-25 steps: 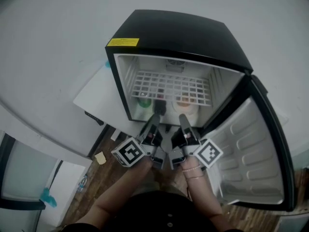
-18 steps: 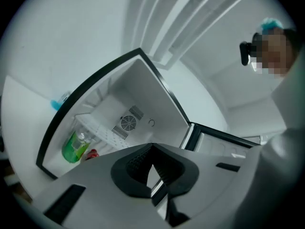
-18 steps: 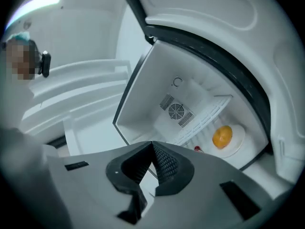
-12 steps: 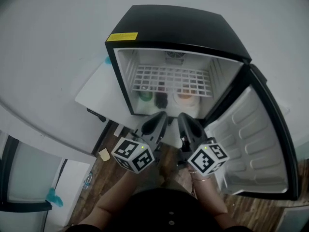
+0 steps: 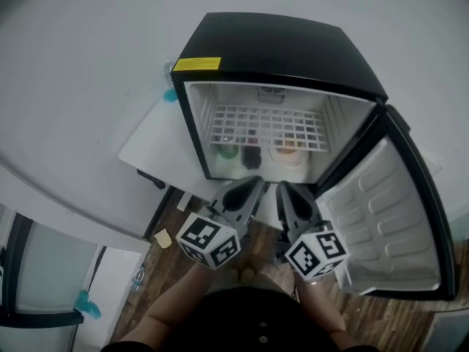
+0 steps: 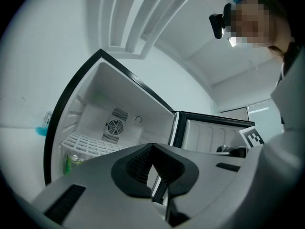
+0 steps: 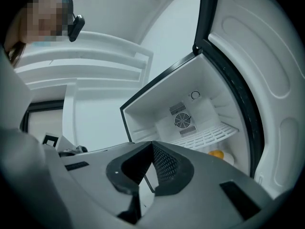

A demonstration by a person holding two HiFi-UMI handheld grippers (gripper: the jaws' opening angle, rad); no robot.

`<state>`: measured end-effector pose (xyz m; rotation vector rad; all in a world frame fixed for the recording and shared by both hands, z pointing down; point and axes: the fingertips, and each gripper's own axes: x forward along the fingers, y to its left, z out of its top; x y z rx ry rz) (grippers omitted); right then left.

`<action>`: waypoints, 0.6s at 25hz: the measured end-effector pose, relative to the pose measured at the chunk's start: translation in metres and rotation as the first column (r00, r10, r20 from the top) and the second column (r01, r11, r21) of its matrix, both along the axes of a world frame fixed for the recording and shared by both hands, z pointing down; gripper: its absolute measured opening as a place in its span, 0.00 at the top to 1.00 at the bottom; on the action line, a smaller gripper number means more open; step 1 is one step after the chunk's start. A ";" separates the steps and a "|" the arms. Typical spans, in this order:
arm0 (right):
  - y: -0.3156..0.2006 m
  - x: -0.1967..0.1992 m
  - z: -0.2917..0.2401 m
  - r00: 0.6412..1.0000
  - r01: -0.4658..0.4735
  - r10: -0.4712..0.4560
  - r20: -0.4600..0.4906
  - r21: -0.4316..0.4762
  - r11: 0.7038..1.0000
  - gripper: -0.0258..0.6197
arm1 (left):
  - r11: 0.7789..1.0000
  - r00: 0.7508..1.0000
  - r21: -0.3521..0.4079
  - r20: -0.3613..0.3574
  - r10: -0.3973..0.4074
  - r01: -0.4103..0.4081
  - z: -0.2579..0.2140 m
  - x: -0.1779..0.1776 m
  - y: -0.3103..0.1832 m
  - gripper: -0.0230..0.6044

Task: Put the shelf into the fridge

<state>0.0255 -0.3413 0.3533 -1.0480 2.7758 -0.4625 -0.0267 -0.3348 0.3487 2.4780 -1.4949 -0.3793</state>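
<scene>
**Head view.** One black fridge [image 5: 278, 46] stands open in the upper middle of the frame, with its door [image 5: 388, 218] swung out to the right. One white wire shelf [image 5: 271, 127] spans the inside. Three things sit under it: a green bottle [image 5: 229, 151], a dark item [image 5: 251, 157] and an orange-topped tub [image 5: 287, 147]. All three are too small to read further. Two grippers sit low in the centre, the left gripper [image 5: 253, 183] and the right gripper [image 5: 283, 189], each with one marker cube. Both are in front of the opening and apart from the shelf. The person's arms are cut off at the bottom edge.

**Left gripper view.** The fingers [image 6: 136, 165] are pressed together with nothing between them. The shelf [image 6: 90, 144] lies at lower left, inside the fridge and well beyond the tips. The bottle [image 6: 71, 161] is half hidden by the gripper's body.

**Right gripper view.** The fingers [image 7: 164, 165] are also closed and empty. The shelf [image 7: 205, 137] shows right of centre, beyond the tips, below one fan [image 7: 182, 120]. Only an orange edge of the tub [image 7: 217, 153] shows.
</scene>
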 end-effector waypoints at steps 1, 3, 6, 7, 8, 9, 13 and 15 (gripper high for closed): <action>0.001 -0.002 0.000 1.000 0.002 -0.002 -0.006 0.003 1.000 0.95 | 1.000 1.000 -0.002 -0.019 0.005 -0.005 -0.001 -0.001 0.001 0.95; 0.003 -0.005 0.000 1.000 0.003 -0.003 -0.012 0.009 1.000 0.95 | 1.000 0.999 -0.003 -0.046 0.016 -0.016 -0.002 -0.002 0.001 0.95; 0.003 -0.007 -0.001 1.000 -0.004 0.004 -0.015 0.016 1.000 0.95 | 1.000 0.999 -0.001 -0.033 0.023 -0.023 -0.002 -0.001 0.002 0.95; 0.003 -0.008 -0.002 1.000 -0.006 0.007 -0.017 0.018 1.000 0.95 | 1.000 0.999 -0.003 -0.029 0.023 -0.023 -0.002 -0.001 0.003 0.95; 0.003 -0.009 -0.002 1.000 -0.009 0.010 -0.020 0.021 1.000 0.95 | 1.000 0.999 -0.005 -0.023 0.022 -0.022 -0.001 -0.001 0.004 0.95; 0.003 -0.009 -0.003 1.000 -0.012 0.013 -0.023 0.024 1.000 0.95 | 1.000 1.000 -0.009 -0.017 0.021 -0.021 0.001 -0.002 0.005 0.95; 0.000 -0.009 -0.003 0.999 -0.025 0.025 -0.024 0.020 0.999 0.95 | 0.999 0.999 -0.026 -0.008 0.041 -0.041 0.005 0.002 0.003 0.95; -0.001 -0.008 -0.004 0.999 -0.030 0.030 -0.028 0.020 0.999 0.95 | 0.998 0.999 -0.030 -0.009 0.053 -0.053 0.005 0.004 0.002 0.95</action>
